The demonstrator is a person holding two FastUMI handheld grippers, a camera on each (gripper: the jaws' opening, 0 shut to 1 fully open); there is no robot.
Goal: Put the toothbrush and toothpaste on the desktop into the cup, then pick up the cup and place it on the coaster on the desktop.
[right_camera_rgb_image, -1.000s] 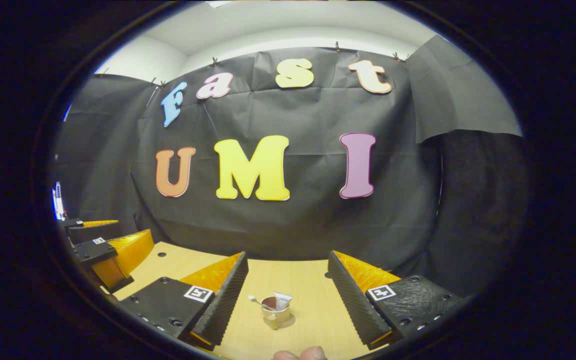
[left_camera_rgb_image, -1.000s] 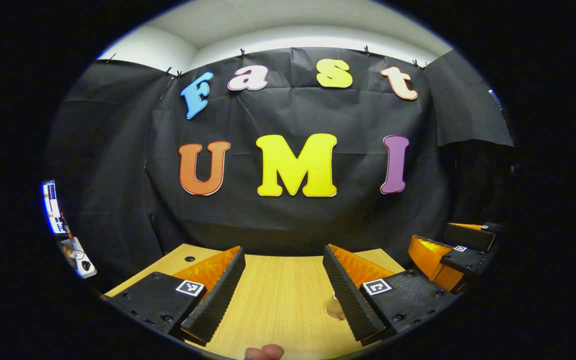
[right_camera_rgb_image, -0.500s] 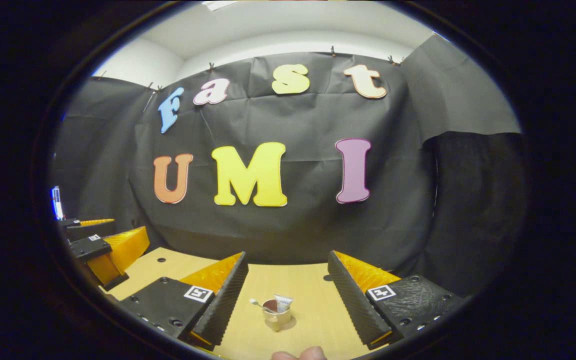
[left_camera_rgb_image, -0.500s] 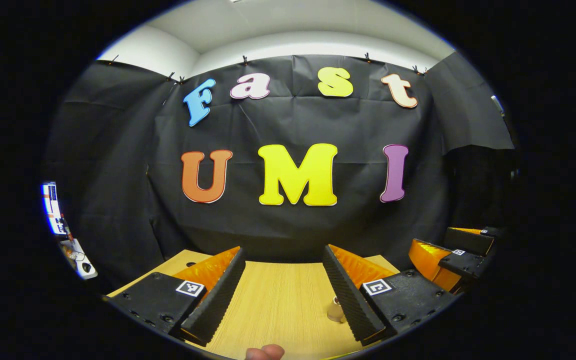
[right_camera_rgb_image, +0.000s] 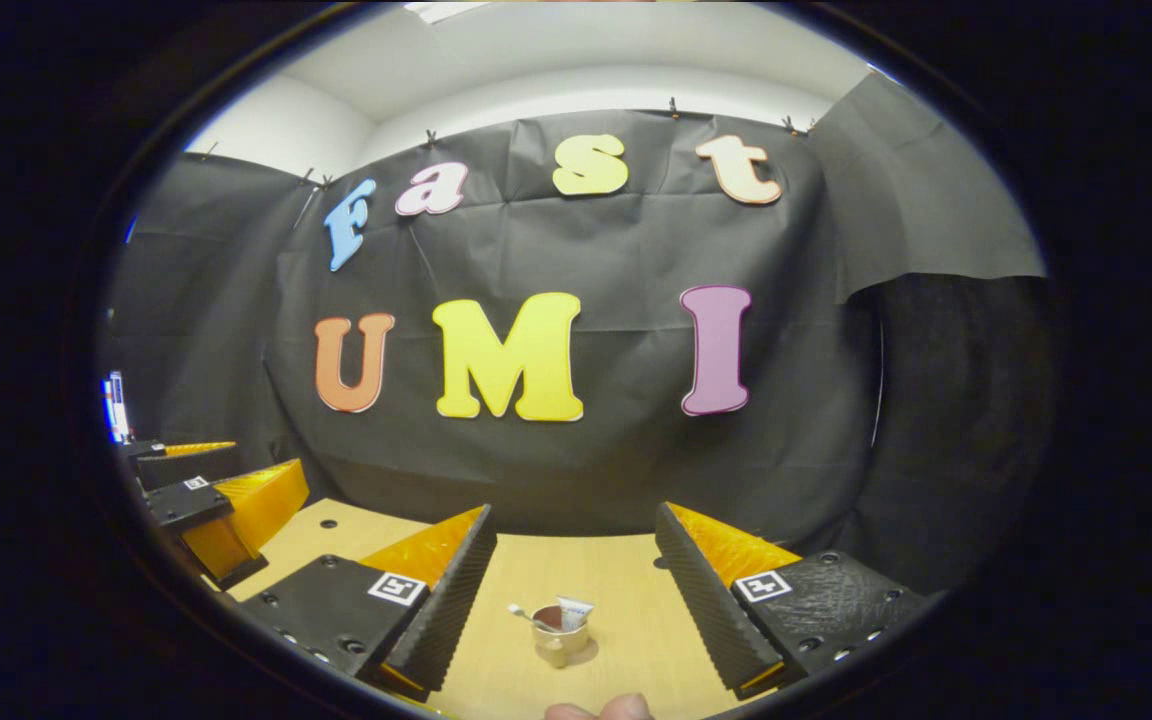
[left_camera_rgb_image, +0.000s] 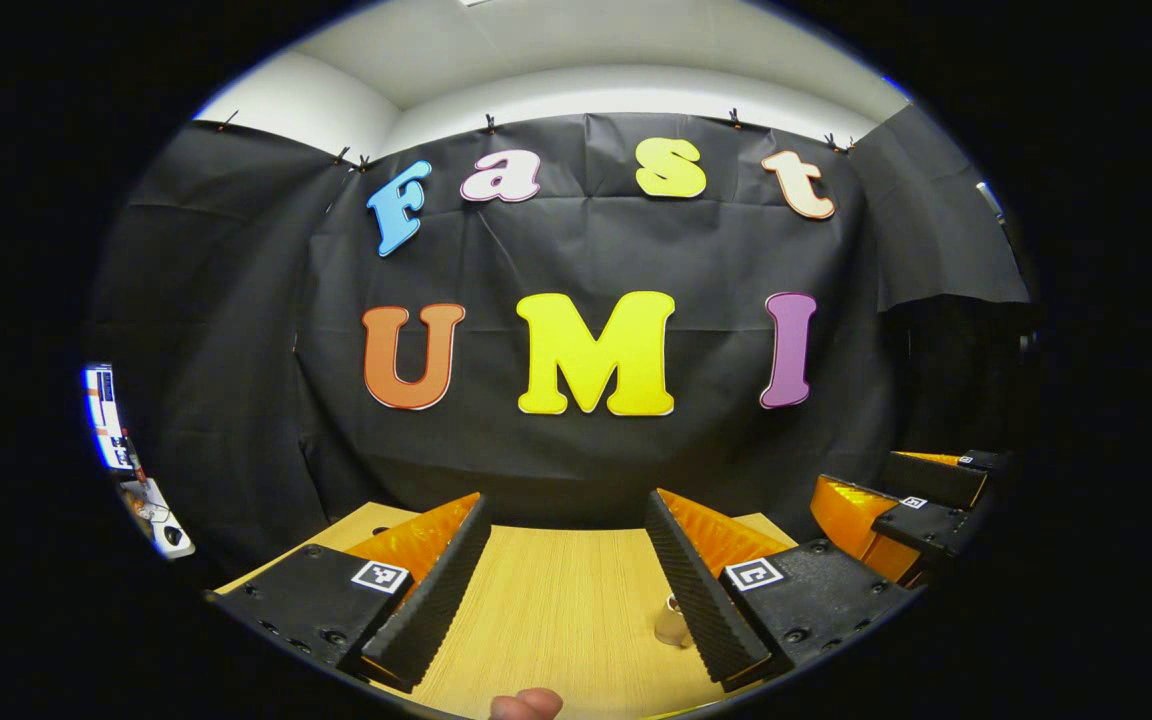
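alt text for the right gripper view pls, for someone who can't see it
A cup stands on a wooden desk with a toothbrush and toothpaste sticking out of it, seen between the open fingers of the right gripper, which holds nothing. The left gripper shows at the far left, and a black cloth wall rises behind the desk.

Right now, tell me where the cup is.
In the right gripper view the cup stands on the desktop, low centre, between the open right gripper's fingers.
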